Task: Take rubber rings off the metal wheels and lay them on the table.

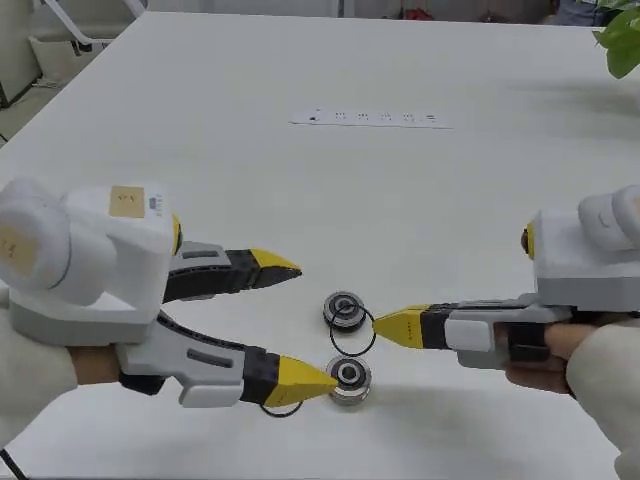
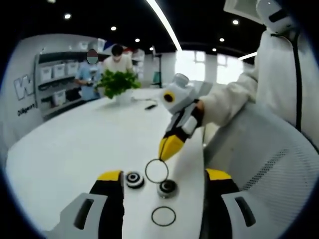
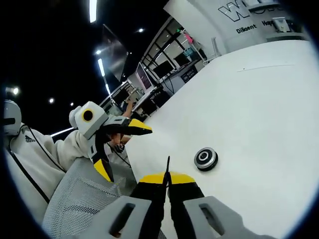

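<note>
While in jaws of right gripper [image 1: 378, 324], ring [image 1: 352, 331] between wheels [image 1: 343, 309] [image 1: 349, 375]; power strip [image 1: 370, 119] beyond

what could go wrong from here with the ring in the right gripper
1. The right gripper pinches the rubber ring only at its edge, with the tips of its jaws; it may slip free early.
2. The ring hangs close to the far wheel and the near wheel, so it could drop onto one rather than the table.
3. The open left gripper has both wheels just ahead of its jaws; a small shift might knock one.
</note>
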The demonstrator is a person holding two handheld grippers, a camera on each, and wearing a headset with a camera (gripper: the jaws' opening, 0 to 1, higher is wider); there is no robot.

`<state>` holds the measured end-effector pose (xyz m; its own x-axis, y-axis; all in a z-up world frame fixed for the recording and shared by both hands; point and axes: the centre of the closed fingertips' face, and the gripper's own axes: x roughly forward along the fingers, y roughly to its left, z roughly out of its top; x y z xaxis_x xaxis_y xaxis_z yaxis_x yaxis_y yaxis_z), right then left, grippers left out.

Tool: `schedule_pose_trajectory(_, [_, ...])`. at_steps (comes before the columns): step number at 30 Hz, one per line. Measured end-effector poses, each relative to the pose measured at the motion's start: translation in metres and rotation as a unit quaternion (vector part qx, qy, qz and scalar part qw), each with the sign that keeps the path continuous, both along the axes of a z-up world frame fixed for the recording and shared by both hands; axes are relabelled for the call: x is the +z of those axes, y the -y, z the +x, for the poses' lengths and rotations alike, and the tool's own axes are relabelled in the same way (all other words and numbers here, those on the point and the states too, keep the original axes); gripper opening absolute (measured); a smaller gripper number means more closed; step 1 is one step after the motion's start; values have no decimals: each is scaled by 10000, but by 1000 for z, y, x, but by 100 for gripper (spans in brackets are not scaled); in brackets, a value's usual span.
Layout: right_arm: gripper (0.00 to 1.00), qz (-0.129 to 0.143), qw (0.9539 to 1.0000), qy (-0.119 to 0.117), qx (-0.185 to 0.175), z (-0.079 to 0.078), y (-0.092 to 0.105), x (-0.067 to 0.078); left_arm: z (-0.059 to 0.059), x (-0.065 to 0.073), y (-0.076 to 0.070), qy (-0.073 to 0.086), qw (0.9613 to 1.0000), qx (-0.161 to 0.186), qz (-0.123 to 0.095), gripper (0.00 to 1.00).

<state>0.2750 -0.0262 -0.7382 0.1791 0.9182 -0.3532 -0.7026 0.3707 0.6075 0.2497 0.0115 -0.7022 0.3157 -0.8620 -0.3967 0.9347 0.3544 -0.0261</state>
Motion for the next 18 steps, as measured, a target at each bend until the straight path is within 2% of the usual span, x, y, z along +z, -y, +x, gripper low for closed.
schedule_pose_trajectory(1, [0, 38, 10000, -12, 0, 0, -1, 2, 0, 5, -3, 49, 10000, 40, -11, 67])
schedule_pose_trajectory(5, [0, 79, 10000, -2, 20, -1, -3, 5, -2, 16, -13, 66, 9998, 159, -72, 73])
schedule_pose_trajectory(7, [0, 102, 9999, -1, 37, -2, -4, 7, -3, 21, -24, 130, 9995, 272, -41, 75])
schedule_pose_trajectory(11, [0, 117, 9999, 4, 69, -3, -7, 9, -5, 23, -44, 200, 9985, 503, 92, 79])
schedule_pose_trajectory(15, [0, 145, 9998, -3, 99, -4, -9, 11, -9, 27, -64, 157, 9971, 734, 116, 82])
schedule_pose_trajectory(18, [0, 138, 9998, 4, 141, -6, -11, 12, -11, 31, -77, 223, 9957, 894, 138, 85])
